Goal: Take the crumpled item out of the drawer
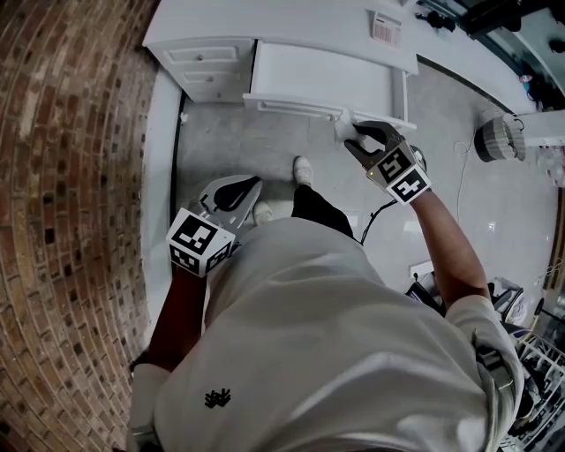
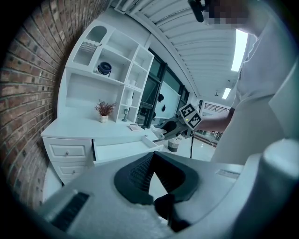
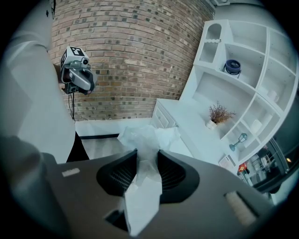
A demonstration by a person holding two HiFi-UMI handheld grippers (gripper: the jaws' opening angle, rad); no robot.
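A crumpled white item [image 1: 344, 126] sits between the jaws of my right gripper [image 1: 357, 139], just above the near right corner of the pulled-out white drawer [image 1: 318, 84]. In the right gripper view the crumpled item [image 3: 145, 140] bulges past the pads and trails back between them, with my right gripper [image 3: 147, 156] shut on it. My left gripper [image 1: 252, 185] hangs low by the person's body, over the floor, away from the drawer. Seen in its own view, my left gripper [image 2: 153, 156] has its tips together with nothing in them, and the drawer [image 2: 121, 150] shows beyond.
The drawer belongs to a white desk [image 1: 265, 22] with small drawers [image 1: 207, 66] at its left and a shelf hutch [image 2: 107, 70] above. A brick wall [image 1: 62, 177] runs along the left. On the floor at right stand a striped basket [image 1: 499, 139] and a cable [image 1: 459, 177].
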